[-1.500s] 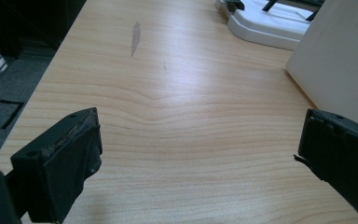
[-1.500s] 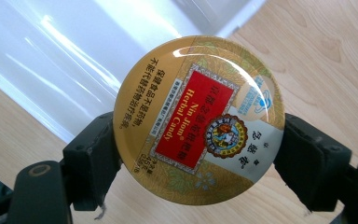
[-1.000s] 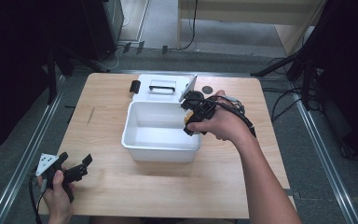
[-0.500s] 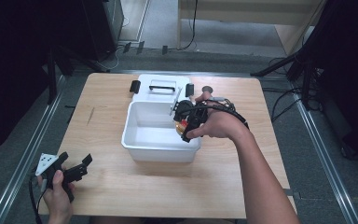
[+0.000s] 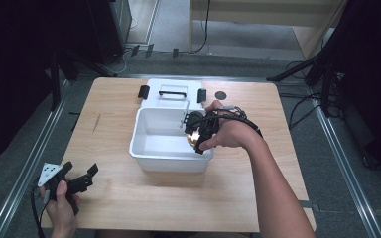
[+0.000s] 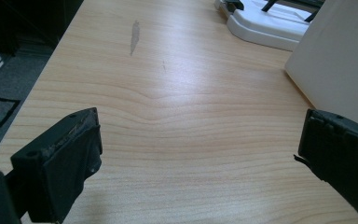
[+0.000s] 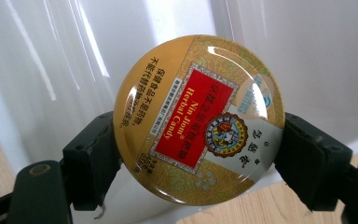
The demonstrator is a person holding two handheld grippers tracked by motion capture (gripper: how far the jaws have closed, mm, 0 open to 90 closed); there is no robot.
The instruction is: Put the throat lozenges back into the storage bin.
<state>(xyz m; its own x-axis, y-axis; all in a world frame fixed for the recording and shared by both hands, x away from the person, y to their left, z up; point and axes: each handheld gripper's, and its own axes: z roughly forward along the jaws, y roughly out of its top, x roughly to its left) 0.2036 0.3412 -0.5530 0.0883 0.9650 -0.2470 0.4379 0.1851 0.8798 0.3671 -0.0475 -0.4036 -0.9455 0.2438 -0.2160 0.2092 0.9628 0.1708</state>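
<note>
- Since half a second ago, the right gripper (image 5: 198,133) has been lowered further over the right rim of the white rectangular plastic tub (image 5: 149,148).
- Between its black jaws a round, glossy gold candy tin (image 7: 199,120) with a red label is clamped by its edges, above the tub's smooth interior.
- At the near left corner of the pale wooden table (image 5: 119,198), the left gripper (image 5: 82,179) is unchanged, jaws held wide apart, empty.
- Behind the tub a white lid (image 5: 171,93) with a black handle is lying flat.

My left gripper (image 5: 82,178) rests at seven o'clock, jaws wide apart; my right gripper (image 5: 198,136), arm outstretched, is clamped at centre.
</note>
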